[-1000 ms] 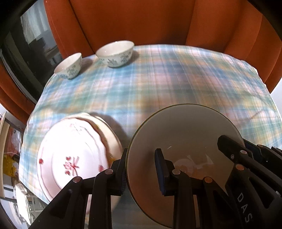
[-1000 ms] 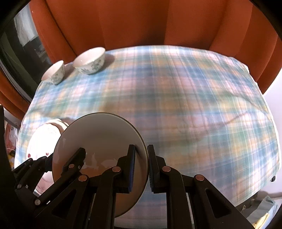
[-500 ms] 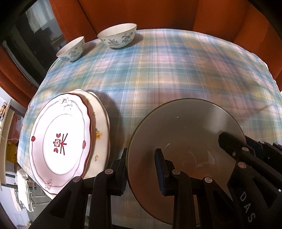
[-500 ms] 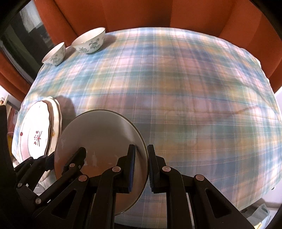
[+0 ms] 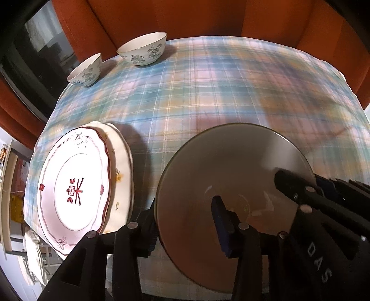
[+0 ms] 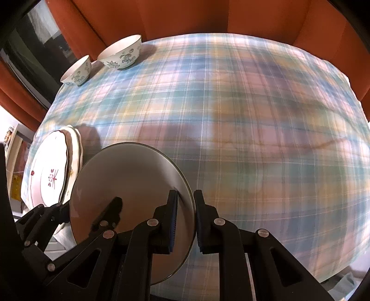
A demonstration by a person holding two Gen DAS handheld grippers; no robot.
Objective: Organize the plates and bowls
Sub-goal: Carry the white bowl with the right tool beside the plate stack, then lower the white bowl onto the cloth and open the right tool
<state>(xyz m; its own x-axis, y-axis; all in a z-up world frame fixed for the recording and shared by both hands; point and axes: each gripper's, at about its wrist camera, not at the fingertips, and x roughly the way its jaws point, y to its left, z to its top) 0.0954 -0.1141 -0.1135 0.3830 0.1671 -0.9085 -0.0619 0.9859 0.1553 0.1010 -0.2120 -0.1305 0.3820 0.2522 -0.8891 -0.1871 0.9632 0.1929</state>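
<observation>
Your right gripper [image 6: 186,216] is clamped on the right rim of the grey plate [image 6: 129,176], one finger over the face and one outside the edge. Your left gripper [image 5: 185,222] straddles the plate's opposite rim; its jaws have just been opening, and the blue pad [image 5: 219,222] now stands clear above the plate's face, with the rim between the fingers but no longer pinched.

The plate sits low over the plaid tablecloth [image 6: 254,115] at the near edge of the table; you cannot tell whether it touches the cloth.

Your left wrist view shows the stacked plates [image 5: 76,187] plainly at the near left corner: a white plate with a red motif on a yellow-flowered one. Your right wrist view shows that stack edge-on and partly hidden.

Two floral bowls [image 5: 143,48] stand just beside each other at the far left corner, in front of the orange chair back [image 5: 185,18].
</observation>
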